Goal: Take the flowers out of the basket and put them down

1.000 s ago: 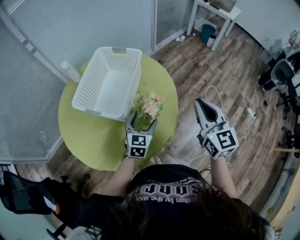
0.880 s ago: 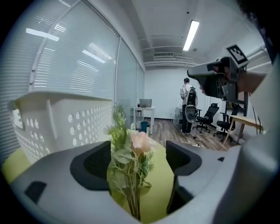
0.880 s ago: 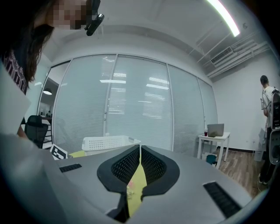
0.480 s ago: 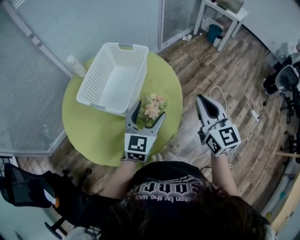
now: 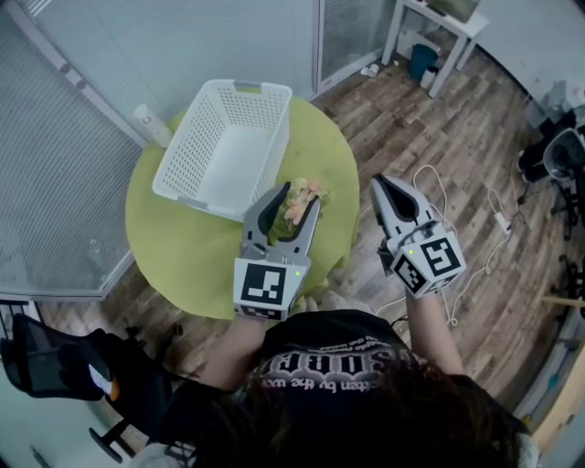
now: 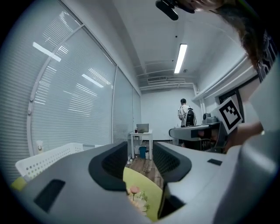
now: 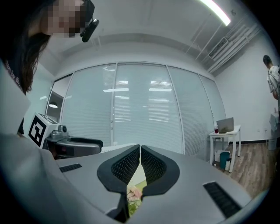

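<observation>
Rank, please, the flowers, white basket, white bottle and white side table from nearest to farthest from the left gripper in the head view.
From the left gripper, jaws closing on nothing:
1. Flowers, on the green table at its tips.
2. White basket, ahead-left on the table.
3. White bottle, by the table's far left edge.
4. White side table, far upper right.

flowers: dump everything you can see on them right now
The flowers are a small bunch, pale pink and cream blooms with green leaves; the material can't be told. They lie on the green table, outside the white basket, by its near right corner. The left tongs hover above them, jaws closing with nothing between; no pad touches the bunch.
</observation>
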